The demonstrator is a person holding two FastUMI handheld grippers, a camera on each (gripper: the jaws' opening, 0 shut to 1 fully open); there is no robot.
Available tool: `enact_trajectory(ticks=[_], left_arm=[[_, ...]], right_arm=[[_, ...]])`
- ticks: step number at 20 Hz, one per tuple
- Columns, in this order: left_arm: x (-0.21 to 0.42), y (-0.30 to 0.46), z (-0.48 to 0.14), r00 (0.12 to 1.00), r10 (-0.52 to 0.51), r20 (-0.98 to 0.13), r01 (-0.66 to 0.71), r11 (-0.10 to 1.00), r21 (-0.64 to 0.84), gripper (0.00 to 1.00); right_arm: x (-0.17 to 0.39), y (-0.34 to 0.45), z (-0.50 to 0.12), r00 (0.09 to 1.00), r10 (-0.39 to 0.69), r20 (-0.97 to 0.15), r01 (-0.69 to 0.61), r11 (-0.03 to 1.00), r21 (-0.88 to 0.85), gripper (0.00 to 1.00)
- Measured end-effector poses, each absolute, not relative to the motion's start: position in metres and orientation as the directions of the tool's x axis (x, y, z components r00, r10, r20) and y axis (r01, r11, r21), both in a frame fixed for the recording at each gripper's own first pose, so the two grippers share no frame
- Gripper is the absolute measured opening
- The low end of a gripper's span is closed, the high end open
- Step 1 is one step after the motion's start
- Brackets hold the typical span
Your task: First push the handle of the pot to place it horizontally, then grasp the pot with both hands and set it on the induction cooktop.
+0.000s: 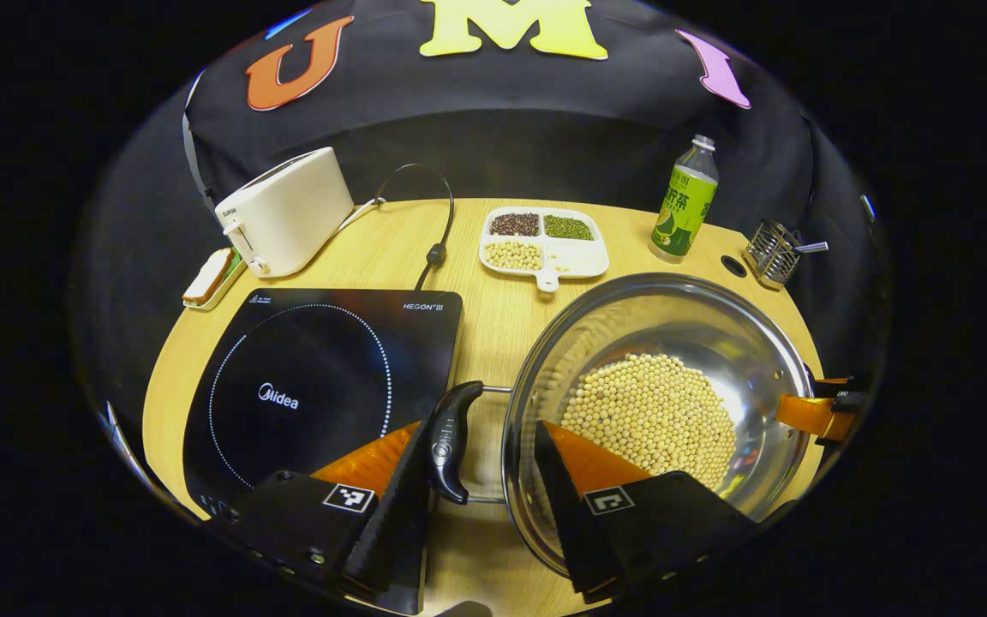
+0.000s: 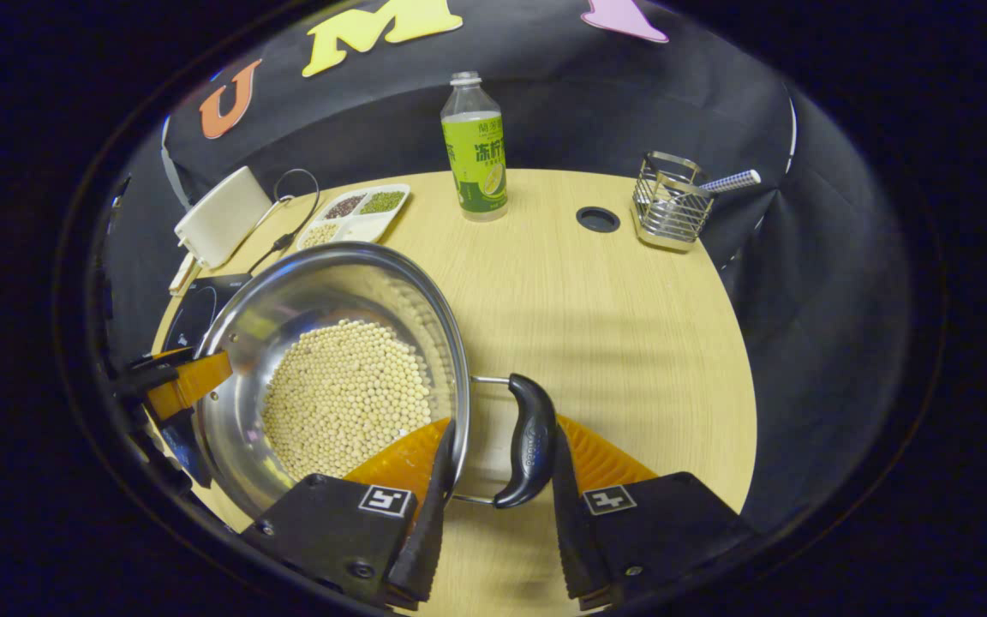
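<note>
A steel pot holding soybeans stands just right of the black induction cooktop. My left gripper is shut on the pot: one finger presses the outside of its black left handle, the other sits inside the wall. In the right gripper view, my right gripper clamps the pot the same way, across the rim and the other black handle. Both handles lie level. Each view shows the other gripper at the pot's far rim. Whether the pot rests on the table is unclear.
A white toaster and its cord lie behind the cooktop. A divided dish of beans, a green bottle and a wire holder stand along the back. Bare wooden table stretches right of the pot.
</note>
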State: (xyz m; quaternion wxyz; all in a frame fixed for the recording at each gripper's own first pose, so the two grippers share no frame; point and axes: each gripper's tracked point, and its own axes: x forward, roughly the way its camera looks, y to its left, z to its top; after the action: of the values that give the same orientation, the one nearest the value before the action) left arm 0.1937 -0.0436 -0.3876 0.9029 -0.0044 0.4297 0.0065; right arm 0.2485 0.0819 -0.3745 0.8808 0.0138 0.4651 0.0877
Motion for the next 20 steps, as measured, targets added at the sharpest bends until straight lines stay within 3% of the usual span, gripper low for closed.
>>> enact_trajectory(ticks=[1,2,5,6,7,8,9,10,11,12,13,20], left_arm=[[0.194,-0.042,-0.385,0.635,0.012,-0.773,-0.015,1.0,0.003,0.83],[0.196,-0.042,-0.389,0.635,0.008,-0.773,-0.015,1.0,-0.001,0.66],[0.197,-0.041,-0.386,0.643,-0.007,-0.766,-0.01,1.0,-0.018,0.62],[0.196,-0.041,-0.386,0.641,-0.009,-0.768,-0.01,1.0,-0.02,0.7],[0.196,-0.041,-0.385,0.639,-0.01,-0.769,-0.003,1.0,-0.016,0.6],[0.196,-0.041,-0.385,0.637,-0.011,-0.771,-0.002,1.0,-0.016,0.7],[0.196,-0.041,-0.385,0.635,-0.015,-0.773,-0.002,1.0,-0.021,0.48],[0.196,-0.041,-0.383,0.636,-0.018,-0.771,-0.002,1.0,-0.025,0.58],[0.196,-0.04,-0.381,0.642,-0.019,-0.767,0.0,1.0,-0.024,0.58],[0.196,-0.038,-0.38,0.647,-0.017,-0.763,0.002,1.0,-0.02,0.68],[0.197,-0.037,-0.376,0.653,-0.018,-0.757,0.006,1.0,-0.019,0.58],[0.196,-0.022,-0.345,0.682,-0.028,-0.731,0.036,0.999,-0.005,0.58]], right_arm=[[0.248,0.082,-0.374,0.552,0.167,-0.817,-0.14,0.984,0.106,0.56],[0.248,0.082,-0.374,0.552,0.167,-0.817,-0.141,0.984,0.106,0.57],[0.248,0.082,-0.374,0.553,0.164,-0.817,-0.143,0.985,0.101,0.57],[0.248,0.082,-0.373,0.557,0.161,-0.815,-0.146,0.985,0.095,0.57],[0.249,0.082,-0.373,0.561,0.159,-0.812,-0.145,0.985,0.092,0.57],[0.248,0.083,-0.374,0.561,0.157,-0.813,-0.145,0.985,0.09,0.56],[0.247,0.082,-0.372,0.562,0.158,-0.812,-0.142,0.985,0.094,0.56],[0.247,0.083,-0.37,0.567,0.159,-0.808,-0.142,0.985,0.095,0.56],[0.246,0.083,-0.367,0.574,0.158,-0.804,-0.144,0.985,0.09,0.56],[0.246,0.083,-0.363,0.582,0.157,-0.798,-0.148,0.985,0.085,0.56],[0.246,0.083,-0.359,0.589,0.155,-0.793,-0.151,0.985,0.08,0.56],[0.232,0.098,-0.332,0.619,0.15,-0.771,-0.121,0.988,0.095,0.57]])
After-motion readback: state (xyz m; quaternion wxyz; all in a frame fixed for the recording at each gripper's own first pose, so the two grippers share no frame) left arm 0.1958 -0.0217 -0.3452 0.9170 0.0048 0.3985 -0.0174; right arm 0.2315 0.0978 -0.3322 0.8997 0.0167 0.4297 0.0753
